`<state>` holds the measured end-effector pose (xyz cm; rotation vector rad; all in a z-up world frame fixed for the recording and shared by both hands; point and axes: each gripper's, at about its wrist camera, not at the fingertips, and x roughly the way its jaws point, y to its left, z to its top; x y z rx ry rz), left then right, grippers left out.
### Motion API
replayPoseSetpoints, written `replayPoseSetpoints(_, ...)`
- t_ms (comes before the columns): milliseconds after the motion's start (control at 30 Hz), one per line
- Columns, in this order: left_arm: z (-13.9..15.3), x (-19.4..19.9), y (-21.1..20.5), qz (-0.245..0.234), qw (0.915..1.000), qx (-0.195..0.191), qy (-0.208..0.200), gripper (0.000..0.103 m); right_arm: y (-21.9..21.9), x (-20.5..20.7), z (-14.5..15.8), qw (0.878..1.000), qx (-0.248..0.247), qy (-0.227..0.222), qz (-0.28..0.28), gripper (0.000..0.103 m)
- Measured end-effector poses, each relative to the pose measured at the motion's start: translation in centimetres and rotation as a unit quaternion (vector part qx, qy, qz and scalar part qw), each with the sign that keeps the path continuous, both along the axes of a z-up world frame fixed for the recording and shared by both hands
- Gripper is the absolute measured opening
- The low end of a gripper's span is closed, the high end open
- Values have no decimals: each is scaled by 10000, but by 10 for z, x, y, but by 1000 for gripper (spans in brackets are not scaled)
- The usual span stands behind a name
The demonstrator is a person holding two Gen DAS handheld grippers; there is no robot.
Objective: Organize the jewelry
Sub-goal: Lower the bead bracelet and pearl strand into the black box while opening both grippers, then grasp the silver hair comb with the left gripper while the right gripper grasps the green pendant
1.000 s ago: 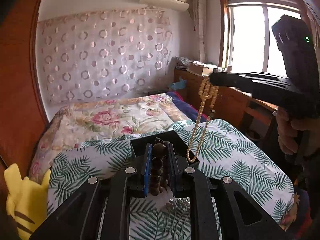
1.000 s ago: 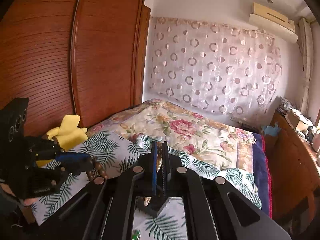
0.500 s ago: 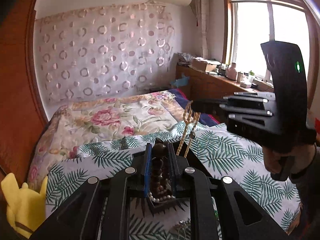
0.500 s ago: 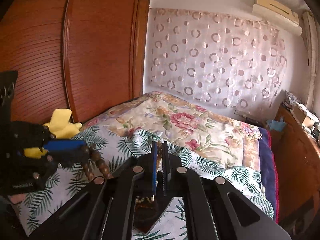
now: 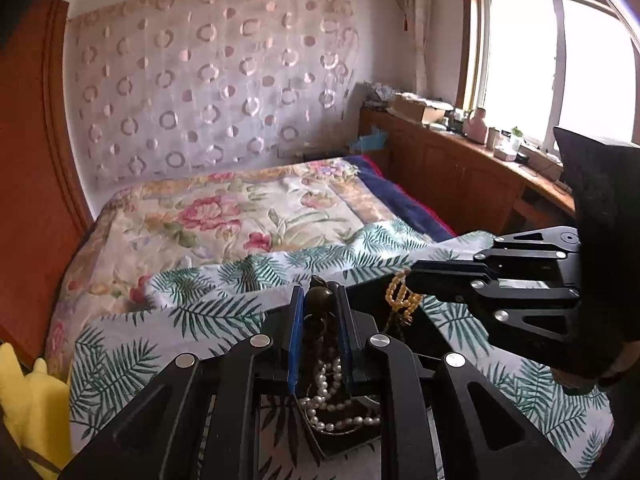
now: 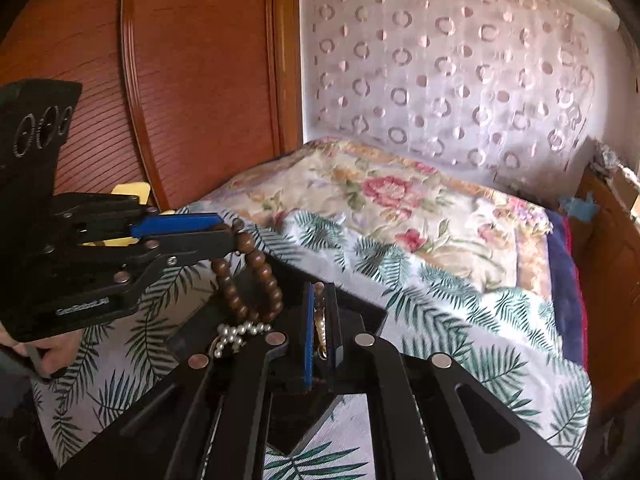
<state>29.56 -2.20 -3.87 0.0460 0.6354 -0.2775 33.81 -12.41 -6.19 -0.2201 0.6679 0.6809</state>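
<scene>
You've got the left gripper (image 5: 318, 300) clamped on the brown bead bracelet (image 6: 256, 280) and the right gripper (image 6: 318, 300) pinching the yellow bead string (image 5: 402, 300), both dangling right over the black tray (image 5: 344, 438), probably so they drop beside the pearls (image 5: 332, 400).

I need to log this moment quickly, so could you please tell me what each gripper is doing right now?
Left gripper: closed on the dark wooden bead bracelet.
Right gripper: closed on the yellow bead strand.

A: How do the claws look?
B: The left claw (image 6: 230, 236) is matte black with blue pads, round silver screws and small white lettering. The right claw (image 5: 404, 280) has the same black linkage bars.
</scene>
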Motion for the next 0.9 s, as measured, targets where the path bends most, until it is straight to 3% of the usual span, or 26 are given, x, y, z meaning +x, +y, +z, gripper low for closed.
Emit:
replayPoseSetpoints(133,-5,2,3,38,10000,-14,64,16,-1,-2,-5,10000,7,75,-13,6)
replayPoseSetpoints(167,-6,1,4,39,10000,-17,63,17,-1,-4,-5,10000,3,71,-19,11)
replayPoseSetpoints(200,-7,0,4,46,10000,-17,63,23,-1,-4,-5,10000,8,66,-33,23)
replayPoseSetpoints(233,-7,-1,5,64,10000,-6,60,27,-2,-5,-5,10000,34,58,-48,26)
replayPoseSetpoints(367,-9,-15,8,105,9999,30,23,36,-12,-18,0,9999,139,15,-99,26)
replayPoseSetpoints(433,-10,-27,9,137,9999,57,-25,55,-19,-28,1,9996,249,40,-140,26)
replayPoseSetpoints(633,-20,-66,10,193,9995,194,-152,90,-37,-67,-10,9991,297,152,-262,26)
replayPoseSetpoints(700,-23,-76,10,206,9995,187,-146,95,-40,-79,-16,9991,244,178,-305,26)
replayPoseSetpoints(900,-40,-105,10,170,9998,134,49,95,-46,-105,-39,9986,57,340,-403,26)
